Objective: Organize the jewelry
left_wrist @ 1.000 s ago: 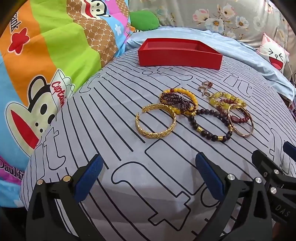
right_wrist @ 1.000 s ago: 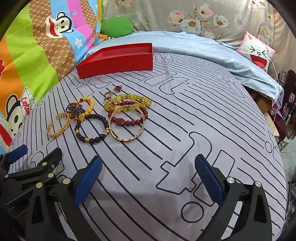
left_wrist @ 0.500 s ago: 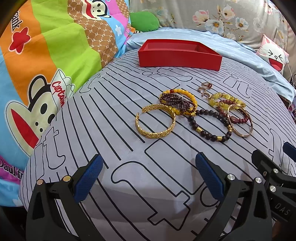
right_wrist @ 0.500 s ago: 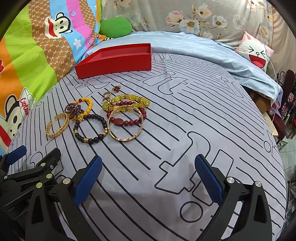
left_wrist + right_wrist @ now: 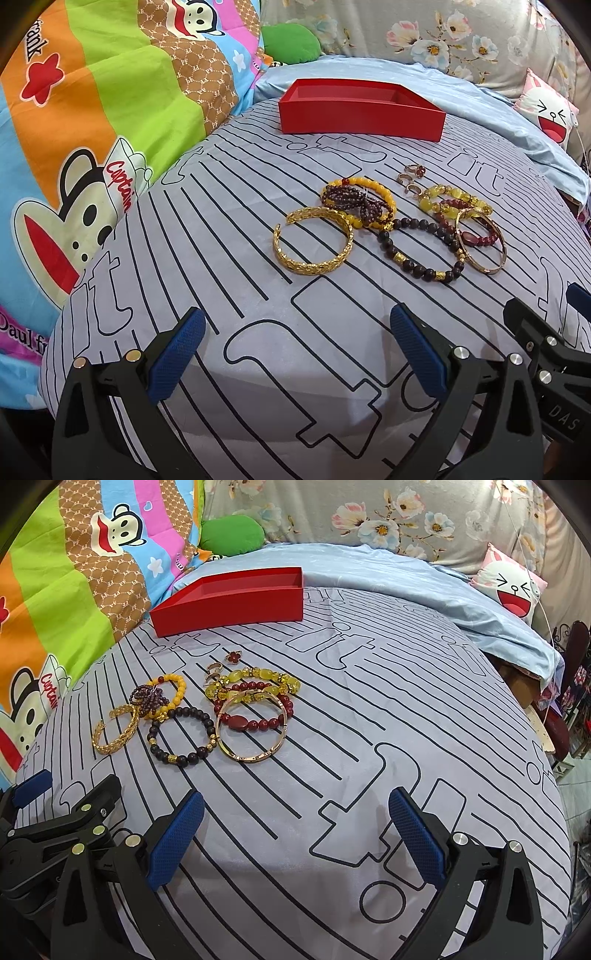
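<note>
Several bracelets lie in a cluster on the grey striped bed cover: a gold cuff, a dark bead bracelet, a yellow and maroon bead pair, a rose-gold bangle over red beads, and small rings. An empty red box stands behind them; it also shows in the right wrist view. My left gripper is open and empty, short of the gold cuff. My right gripper is open and empty, short of the bangle.
A colourful monkey-print quilt rises on the left. A light blue sheet, a green cushion and a laughing-face pillow lie behind the box. The bed drops off on the right.
Both grippers have moved a little forward and the jewelry sits slightly lower in view. Nothing was touched.
</note>
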Tool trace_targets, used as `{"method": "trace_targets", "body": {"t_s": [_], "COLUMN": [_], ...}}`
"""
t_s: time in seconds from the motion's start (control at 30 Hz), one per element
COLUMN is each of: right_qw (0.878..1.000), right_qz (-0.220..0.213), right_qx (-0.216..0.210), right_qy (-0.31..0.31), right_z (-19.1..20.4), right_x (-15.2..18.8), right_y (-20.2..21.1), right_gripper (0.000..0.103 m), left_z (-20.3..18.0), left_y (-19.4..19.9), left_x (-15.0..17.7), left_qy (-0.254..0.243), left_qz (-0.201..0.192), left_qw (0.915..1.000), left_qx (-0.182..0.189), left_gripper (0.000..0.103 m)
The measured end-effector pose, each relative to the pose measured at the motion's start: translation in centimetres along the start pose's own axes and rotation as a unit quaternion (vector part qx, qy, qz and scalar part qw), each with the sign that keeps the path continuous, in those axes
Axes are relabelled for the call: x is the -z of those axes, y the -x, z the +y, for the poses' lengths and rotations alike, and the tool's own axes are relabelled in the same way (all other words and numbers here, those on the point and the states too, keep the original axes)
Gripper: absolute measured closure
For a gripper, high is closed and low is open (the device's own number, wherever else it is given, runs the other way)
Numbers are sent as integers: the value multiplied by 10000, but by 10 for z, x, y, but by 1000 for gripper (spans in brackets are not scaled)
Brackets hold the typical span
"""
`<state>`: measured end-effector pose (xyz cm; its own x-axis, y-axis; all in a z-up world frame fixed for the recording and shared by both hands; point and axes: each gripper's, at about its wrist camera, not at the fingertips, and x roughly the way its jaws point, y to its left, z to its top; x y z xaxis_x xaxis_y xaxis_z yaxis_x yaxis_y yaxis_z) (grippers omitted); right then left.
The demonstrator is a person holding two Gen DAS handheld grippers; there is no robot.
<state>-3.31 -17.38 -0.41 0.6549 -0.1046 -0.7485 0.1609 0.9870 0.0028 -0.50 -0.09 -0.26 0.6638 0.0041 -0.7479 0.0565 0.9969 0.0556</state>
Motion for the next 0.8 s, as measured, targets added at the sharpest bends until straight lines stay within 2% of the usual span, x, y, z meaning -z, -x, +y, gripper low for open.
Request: {"method": "trace_targets", "body": {"t_s": [0.8], "right_qw": [10000], "right_qz": [-1], "right_qx": [25], "right_qy": [33], "right_z": [1], "right_x": [0], "right_y": [1], "right_gripper": [6], "left_z": [0], "left_y": [0], "left_x": [2], "left_qy": [11], "left_qz": [2], "left_qw": [10000], "left_qx": [3], "left_gripper": [7]}}
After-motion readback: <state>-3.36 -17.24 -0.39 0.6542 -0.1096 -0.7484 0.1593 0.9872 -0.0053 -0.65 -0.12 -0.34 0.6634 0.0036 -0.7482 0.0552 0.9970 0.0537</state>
